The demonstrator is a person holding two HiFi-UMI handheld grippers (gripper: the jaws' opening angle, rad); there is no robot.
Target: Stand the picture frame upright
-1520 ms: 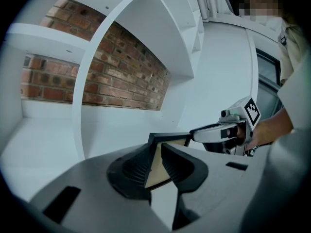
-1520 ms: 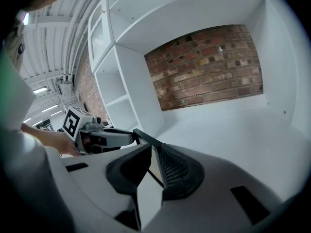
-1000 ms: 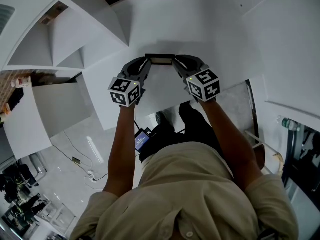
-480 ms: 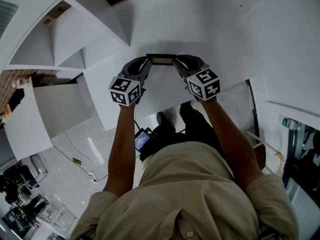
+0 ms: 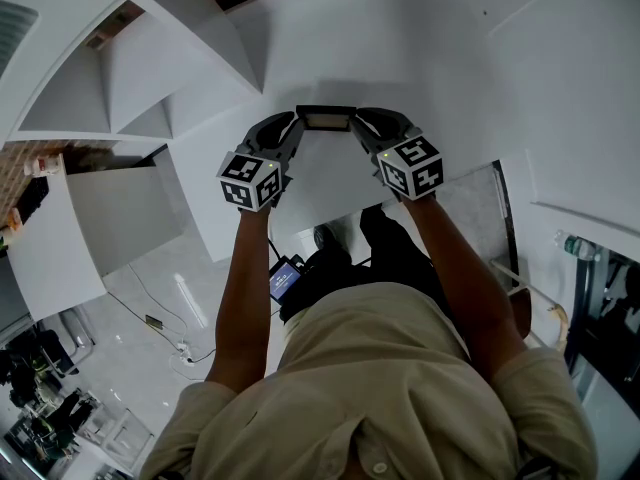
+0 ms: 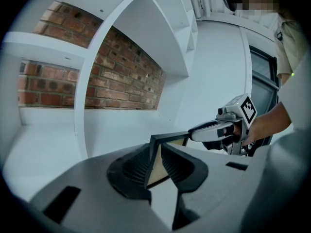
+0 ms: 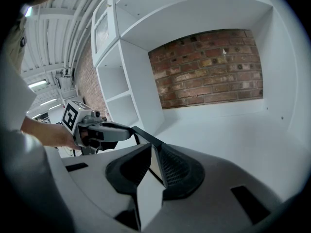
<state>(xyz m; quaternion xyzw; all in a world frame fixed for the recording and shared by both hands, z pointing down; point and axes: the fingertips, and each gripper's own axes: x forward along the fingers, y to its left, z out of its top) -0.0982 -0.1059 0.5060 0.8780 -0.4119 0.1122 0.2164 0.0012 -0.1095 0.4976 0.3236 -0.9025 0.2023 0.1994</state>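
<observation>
Gripping the picture frame (image 5: 325,118) by its two ends, I had it above the white counter (image 5: 430,68), set back from the near edge and midway between my hands. My left gripper (image 5: 298,124) was clenched on the frame's left end and my right gripper (image 5: 353,124) on its right end. In each gripper view the dark rim sat pinched between the ribbed pads. From above the frame showed almost edge-on, so I judged it close to upright. I could not tell whether its bottom edge touched the counter, nor whether a rear stand was folded out.

It looked light and stiff, a thin moulding around a pale panel. I took the panel or any glazing to be the fragile part, so the rim was the right place to hold it, with only modest squeeze. The rim's smooth finish could slip if I tilted it carelessly.

Around it the counter lay bare as far as the brick wall (image 7: 209,67) behind. A white shelf divider (image 6: 81,110) rose to my left, well apart from the frame, so I had room to set it down.
</observation>
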